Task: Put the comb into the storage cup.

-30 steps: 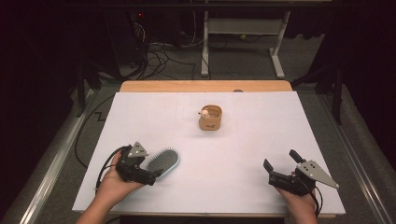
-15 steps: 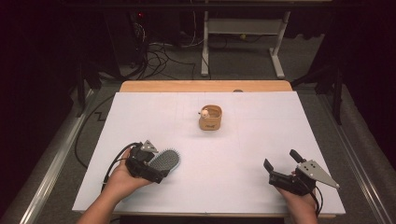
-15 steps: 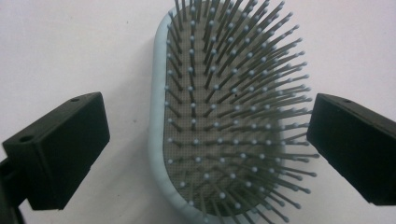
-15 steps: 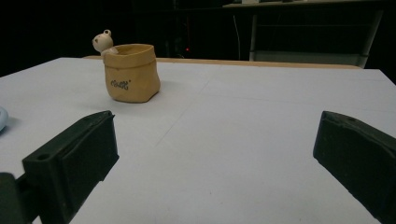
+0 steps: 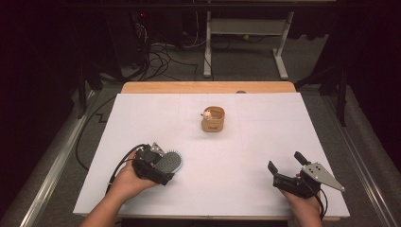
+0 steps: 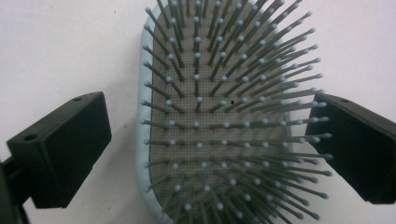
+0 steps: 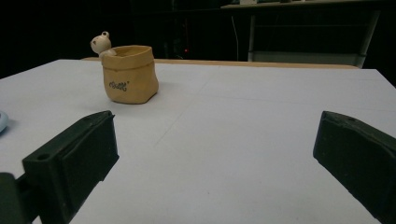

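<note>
A light-blue hairbrush (image 5: 171, 162) lies bristles up on the white table (image 5: 236, 156) at the front left. My left gripper (image 5: 160, 166) hangs right over its head, pointing down. In the left gripper view the brush head (image 6: 215, 116) sits between the two black jaws; the left jaw stands clear of it and the right jaw brushes the bristle tips. That gripper (image 6: 208, 109) is open. My right gripper (image 5: 284, 161) rests low at the front right, open and with nothing in it (image 7: 217, 123).
A small tan pouch (image 5: 213, 119) with a little bear figure (image 7: 100, 44) at its rim stands at the table's middle back (image 7: 130, 74). A wooden strip (image 5: 208, 87) edges the far side. Cables and a metal frame lie on the floor beyond.
My left gripper has moved right and tipped down over the hairbrush head, which now lies between its jaws. The brush and the right gripper have stayed put.
</note>
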Motion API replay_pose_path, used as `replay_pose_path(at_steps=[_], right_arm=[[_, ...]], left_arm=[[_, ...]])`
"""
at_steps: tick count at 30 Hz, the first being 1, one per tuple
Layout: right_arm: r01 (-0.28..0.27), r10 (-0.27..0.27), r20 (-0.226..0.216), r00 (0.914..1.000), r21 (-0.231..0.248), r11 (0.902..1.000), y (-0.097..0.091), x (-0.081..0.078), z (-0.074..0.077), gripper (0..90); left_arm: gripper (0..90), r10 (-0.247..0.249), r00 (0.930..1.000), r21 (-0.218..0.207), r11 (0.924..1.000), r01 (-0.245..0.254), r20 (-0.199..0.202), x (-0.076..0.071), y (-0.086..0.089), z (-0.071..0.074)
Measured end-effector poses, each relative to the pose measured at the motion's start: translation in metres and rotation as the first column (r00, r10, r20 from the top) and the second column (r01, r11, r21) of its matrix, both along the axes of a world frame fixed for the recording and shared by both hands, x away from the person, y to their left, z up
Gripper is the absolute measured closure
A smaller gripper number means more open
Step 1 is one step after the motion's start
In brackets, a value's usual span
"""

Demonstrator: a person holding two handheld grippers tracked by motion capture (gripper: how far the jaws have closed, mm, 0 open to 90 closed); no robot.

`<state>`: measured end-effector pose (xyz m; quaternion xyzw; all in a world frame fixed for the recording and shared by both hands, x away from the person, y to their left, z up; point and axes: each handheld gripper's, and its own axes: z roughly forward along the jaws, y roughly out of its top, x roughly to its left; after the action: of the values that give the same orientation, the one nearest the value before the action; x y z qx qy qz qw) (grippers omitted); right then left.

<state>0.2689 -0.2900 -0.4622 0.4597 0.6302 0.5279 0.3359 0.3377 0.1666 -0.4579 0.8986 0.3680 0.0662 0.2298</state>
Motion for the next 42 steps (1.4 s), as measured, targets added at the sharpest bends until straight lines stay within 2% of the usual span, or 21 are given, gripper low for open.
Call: replay_pose_path(at_steps=[5, 12, 19, 26, 29, 32, 34, 42], right_arm=[[0.0, 0.0, 0.004, 1.0, 0.002, 1.0, 0.0, -0.001, 0.001, 0.5], [0.0, 0.0, -0.001, 1.0, -0.004, 1.0, 0.001, 0.0, -0.001, 0.5], [-0.002, 0.002, -0.002, 1.0, -0.006, 1.0, 0.001, 0.001, -0.001, 0.5], [-0.004, 0.004, -0.005, 1.0, -0.008, 1.0, 0.001, 0.001, -0.001, 0.5], [-0.003, 0.003, -0.004, 1.0, -0.006, 1.0, 0.001, 0.0, -0.001, 0.5], [-0.002, 0.002, -0.003, 1.0, -0.006, 1.0, 0.001, 0.0, -0.001, 0.6], [-0.001, 0.001, -0.003, 1.0, -0.006, 1.0, 0.001, 0.001, -0.001, 0.5], [-0.004, 0.004, -0.008, 1.0, -0.012, 0.9999, 0.002, 0.001, -0.002, 0.6]], left_arm=[[2.8, -0.016, 0.9998, 0.037, 0.9992, 0.017, -0.014, 0.0, -0.006, -0.004], [3.8, -0.012, 0.9997, 0.036, 0.9993, 0.013, -0.022, 0.004, -0.005, -0.004], [8.7, -0.005, 0.9996, 0.01, 0.9999, 0.006, -0.026, 0.01, -0.001, -0.003], [9.4, -0.005, 0.9995, 0.015, 0.9999, 0.006, -0.032, 0.011, -0.002, -0.004], [8.4, 0.006, 0.9984, 0.035, 0.9994, -0.004, -0.056, 0.013, -0.006, -0.002], [5.4, 0.006, 0.9978, 0.063, 0.998, -0.002, -0.066, 0.014, -0.011, -0.003], [5.6, 0.003, 0.9977, 0.065, 0.9979, 0.001, -0.068, 0.015, -0.011, -0.002], [18.3, -0.025, 0.9983, 0.063, 0.9976, 0.028, -0.053, 0.014, -0.011, 0.001]])
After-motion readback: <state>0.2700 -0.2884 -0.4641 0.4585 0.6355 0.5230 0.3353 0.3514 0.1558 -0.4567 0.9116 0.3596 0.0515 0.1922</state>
